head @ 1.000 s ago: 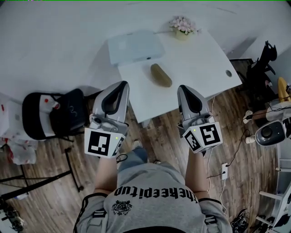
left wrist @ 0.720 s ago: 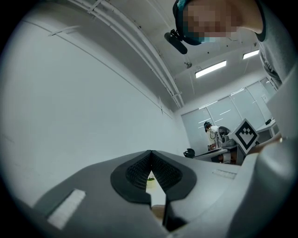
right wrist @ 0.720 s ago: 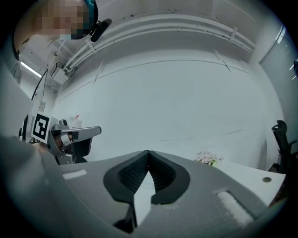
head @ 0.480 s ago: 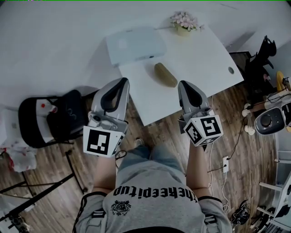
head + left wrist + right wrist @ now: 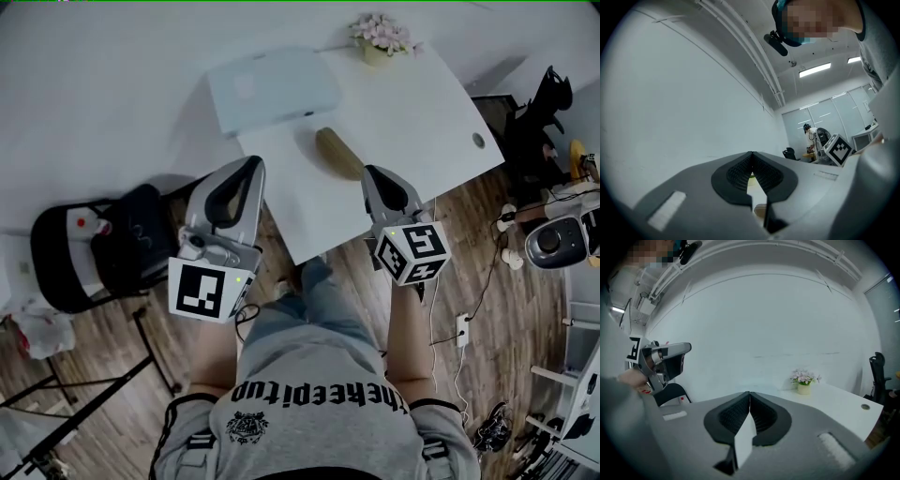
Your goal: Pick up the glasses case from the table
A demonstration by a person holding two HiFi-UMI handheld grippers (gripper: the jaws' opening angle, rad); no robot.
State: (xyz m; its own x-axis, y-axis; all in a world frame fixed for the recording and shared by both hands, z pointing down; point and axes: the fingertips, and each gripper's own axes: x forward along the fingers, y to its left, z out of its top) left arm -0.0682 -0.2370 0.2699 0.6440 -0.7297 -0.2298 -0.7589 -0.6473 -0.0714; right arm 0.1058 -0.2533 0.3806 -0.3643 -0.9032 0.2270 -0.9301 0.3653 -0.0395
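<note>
The glasses case (image 5: pixel 336 152), an olive-tan oblong, lies on the white table (image 5: pixel 412 112) near its front edge. My right gripper (image 5: pixel 372 172) is shut with nothing in it, and its tips sit just beside the case's near end. In the right gripper view its jaws (image 5: pixel 749 393) meet in a closed seam. My left gripper (image 5: pixel 252 164) is shut too and empty, over the table's left front corner, left of the case. In the left gripper view the jaw tips (image 5: pixel 752 153) touch, and a tan patch, perhaps the case (image 5: pixel 760 210), shows below them.
A pale flat box (image 5: pixel 272 89) lies on the table's far left, and a pot of pink flowers (image 5: pixel 380 42) stands at the back. A black chair (image 5: pixel 122 239) stands on the wood floor at left. More gear and cables (image 5: pixel 553 248) crowd the right.
Both grippers have moved forward toward the table. The right one has also dropped, and its tips have come up beside the case's near end. Both stayed shut.
</note>
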